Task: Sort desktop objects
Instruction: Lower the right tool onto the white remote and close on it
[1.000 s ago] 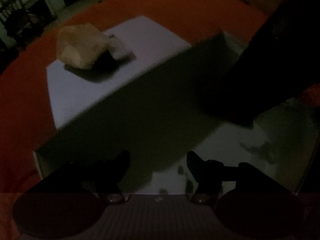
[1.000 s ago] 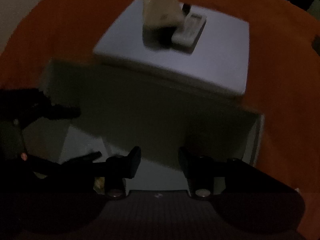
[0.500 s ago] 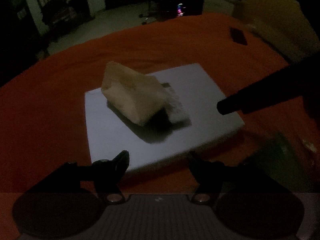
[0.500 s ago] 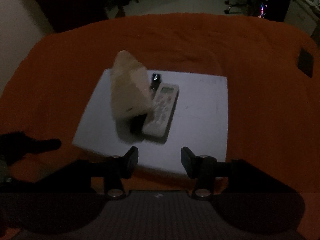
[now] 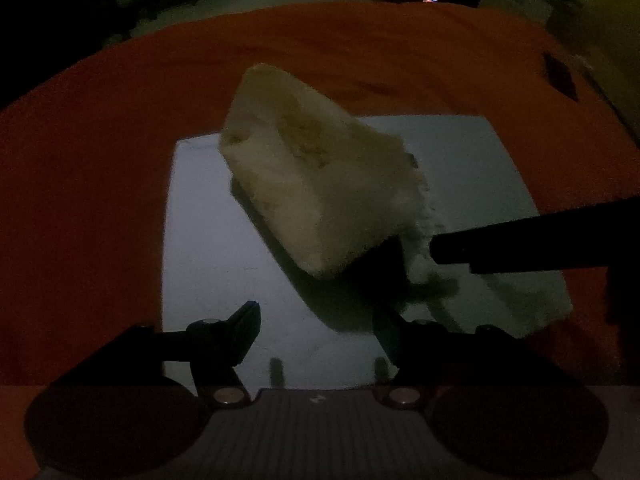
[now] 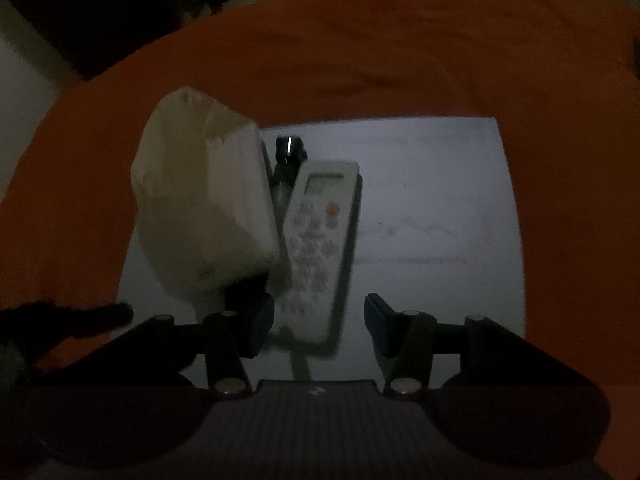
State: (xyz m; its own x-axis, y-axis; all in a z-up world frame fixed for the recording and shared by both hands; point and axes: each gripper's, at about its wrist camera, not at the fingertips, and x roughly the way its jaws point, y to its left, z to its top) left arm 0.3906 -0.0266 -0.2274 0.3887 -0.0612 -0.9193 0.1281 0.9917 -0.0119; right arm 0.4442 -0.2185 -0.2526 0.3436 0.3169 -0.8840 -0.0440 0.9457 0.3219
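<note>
Dim light. White board [image 6: 420, 200] lies flat on the orange cloth [image 6: 360, 52]. On the board: a cream bag [image 6: 200, 208], tilted, and a white remote [image 6: 320, 240] touching the bag's right side. Only the right view shows the remote's buttons and a small dark object [image 6: 289, 150] behind the remote; in the left view the bag [image 5: 320, 184] hides most of it. Right gripper [image 6: 319, 326]: jaws spread, remote's near end between them, contact unclear. Left gripper [image 5: 316, 332]: jaws spread, empty, over the board's near edge
</note>
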